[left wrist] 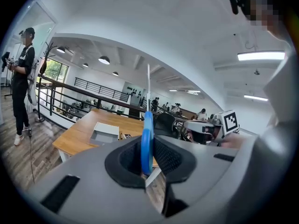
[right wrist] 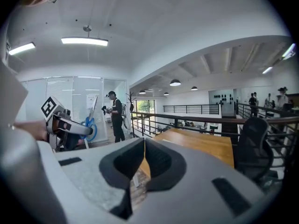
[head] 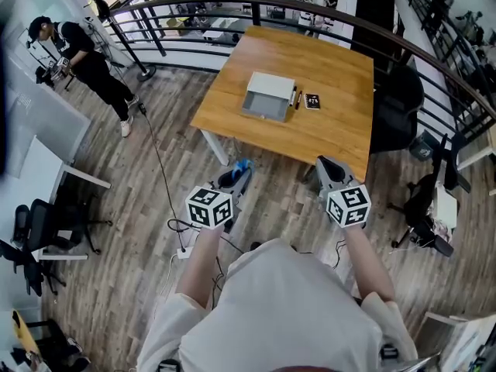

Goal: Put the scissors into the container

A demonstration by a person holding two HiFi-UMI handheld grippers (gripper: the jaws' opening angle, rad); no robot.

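The scissors (left wrist: 147, 141) have a blue handle, and my left gripper (left wrist: 145, 158) is shut on that handle, with the thin blade pointing up past the jaws. In the head view the left gripper (head: 239, 175) hangs over the floor, short of the wooden table (head: 333, 130). The container (head: 268, 96), a pale open box, sits on the table's middle and also shows in the left gripper view as the container (left wrist: 104, 132). My right gripper (head: 328, 169) hovers near the table's front edge. Its jaws meet with nothing between them (right wrist: 144, 160).
Two pens (head: 295, 99) and a black card (head: 312, 101) lie right of the container. A person in black (head: 89, 64) stands far left by a curved railing (head: 232, 6). A cable (head: 159, 161) runs over the floor. Office chairs (head: 399, 107) stand right of the table.
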